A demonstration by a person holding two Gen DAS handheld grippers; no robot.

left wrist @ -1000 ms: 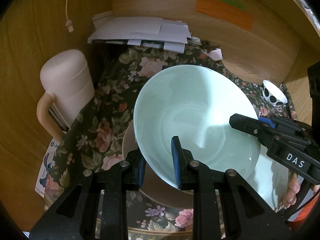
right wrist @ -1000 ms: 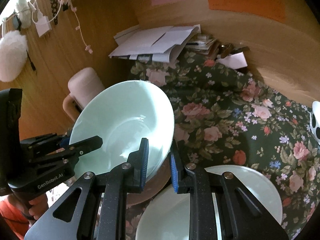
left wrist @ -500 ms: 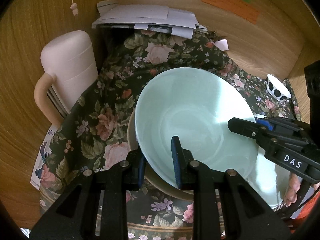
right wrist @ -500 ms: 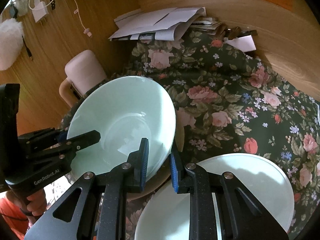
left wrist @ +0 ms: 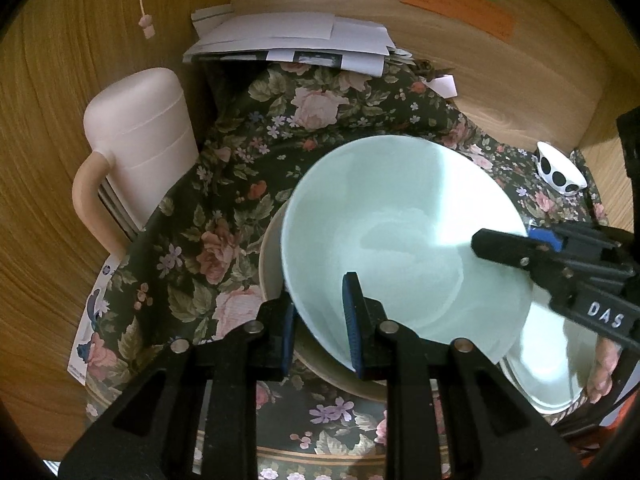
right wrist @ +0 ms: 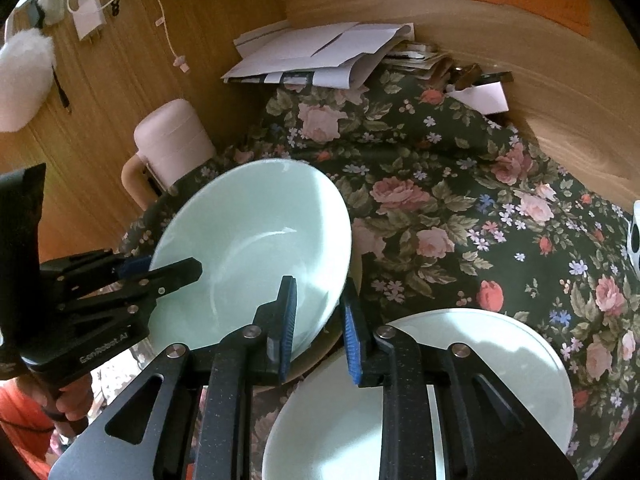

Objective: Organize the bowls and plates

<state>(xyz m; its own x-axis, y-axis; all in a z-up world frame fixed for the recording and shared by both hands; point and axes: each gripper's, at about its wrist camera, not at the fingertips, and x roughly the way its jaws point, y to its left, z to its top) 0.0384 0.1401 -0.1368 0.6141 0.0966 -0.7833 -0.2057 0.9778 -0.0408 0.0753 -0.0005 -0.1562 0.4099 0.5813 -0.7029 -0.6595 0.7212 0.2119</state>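
Bowl: the mint bowl point(left wrist: 400, 240) is held tilted above a beige dish point(left wrist: 272, 264).
Claws: its rim is pinched by left gripper point(left wrist: 320, 324) and right gripper point(right wrist: 318, 324).
Handling: judged glazed, slippery, breakable; best gripped at opposite rim edges.

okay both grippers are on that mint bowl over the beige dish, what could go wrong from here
The mint bowl is tilted and pinched only at its rim by the left gripper and right gripper; it could slip. Lowered crooked, it may clack against the beige dish or the neighbouring plate.
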